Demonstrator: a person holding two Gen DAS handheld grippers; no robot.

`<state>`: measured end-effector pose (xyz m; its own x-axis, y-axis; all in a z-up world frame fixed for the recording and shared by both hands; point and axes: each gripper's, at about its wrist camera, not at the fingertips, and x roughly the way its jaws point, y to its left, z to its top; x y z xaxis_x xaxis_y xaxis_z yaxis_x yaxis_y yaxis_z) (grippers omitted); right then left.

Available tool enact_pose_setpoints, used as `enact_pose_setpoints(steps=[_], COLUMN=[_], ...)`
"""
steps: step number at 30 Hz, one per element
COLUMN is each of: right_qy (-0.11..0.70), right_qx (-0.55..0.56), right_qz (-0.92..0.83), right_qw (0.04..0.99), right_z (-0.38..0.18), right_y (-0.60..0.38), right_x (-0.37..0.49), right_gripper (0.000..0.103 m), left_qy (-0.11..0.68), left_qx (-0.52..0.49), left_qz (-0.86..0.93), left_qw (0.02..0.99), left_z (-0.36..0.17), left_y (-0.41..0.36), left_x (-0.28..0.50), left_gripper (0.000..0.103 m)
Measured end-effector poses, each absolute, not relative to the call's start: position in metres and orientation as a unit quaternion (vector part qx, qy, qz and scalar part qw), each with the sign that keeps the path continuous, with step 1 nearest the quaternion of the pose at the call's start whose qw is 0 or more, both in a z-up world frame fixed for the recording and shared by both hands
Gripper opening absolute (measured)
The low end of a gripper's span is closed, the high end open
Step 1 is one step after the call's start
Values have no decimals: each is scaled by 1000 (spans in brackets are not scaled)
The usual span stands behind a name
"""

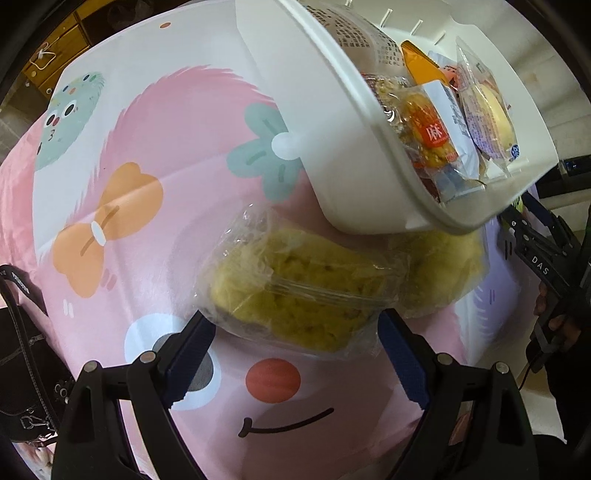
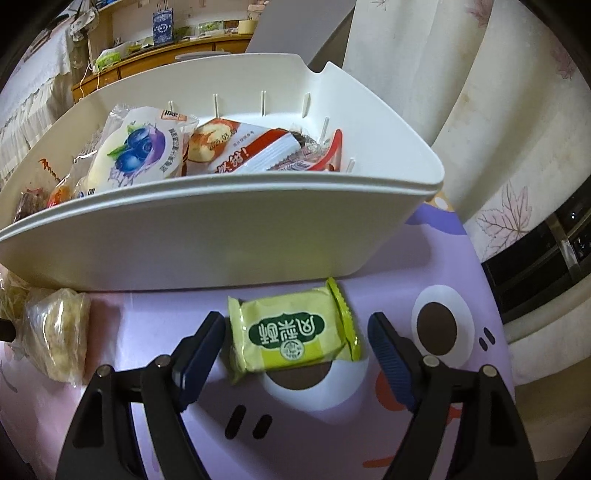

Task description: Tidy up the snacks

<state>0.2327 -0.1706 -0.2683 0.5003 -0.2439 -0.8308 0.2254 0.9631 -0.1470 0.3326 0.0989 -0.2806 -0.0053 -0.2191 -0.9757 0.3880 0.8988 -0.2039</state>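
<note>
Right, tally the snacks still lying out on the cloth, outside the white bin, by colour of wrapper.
Clear-wrapped yellow cakes: 2, the nearer cake between the left gripper's open fingers, the other cake partly behind the white bin.
Green packet: 1, between the right gripper's fingers, untouched.
Total: 3

Cream leaf-print curtain (image 2: 461,110) hanging at right. Wooden cabinet (image 2: 166,55) running along the far wall, clutter and a blue bag (image 2: 163,26) sitting on top. Cartoon-print cloth (image 1: 147,184) covering the bench. Dim, warm light.
</note>
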Motion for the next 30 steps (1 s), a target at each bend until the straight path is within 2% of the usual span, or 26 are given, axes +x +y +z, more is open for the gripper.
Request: enact_pose_setpoints(steps=[7, 9, 14, 15, 30], right_qy=[480, 478, 479, 479, 491], right_qx=[24, 24, 33, 34, 37], right_qz=[-122, -120, -116, -115, -85], right_qw=[869, 870, 870, 870, 866], right_z=[-271, -270, -270, -269, -260], right_y=[-175, -175, -173, -173, -158], right_x=[238, 238, 236, 232, 222], right_gripper=[68, 64, 59, 58, 56], left_qy=[664, 658, 647, 646, 609], left_qx=[68, 71, 67, 64, 27], left_qz=[-220, -222, -233, -232, -210], left_qw=[711, 716, 723, 724, 764], left_z=[-282, -280, -273, -270, -268], left_y=[94, 93, 84, 84, 103], left_x=[336, 334, 334, 332, 303], left_gripper=[86, 82, 62, 61, 37])
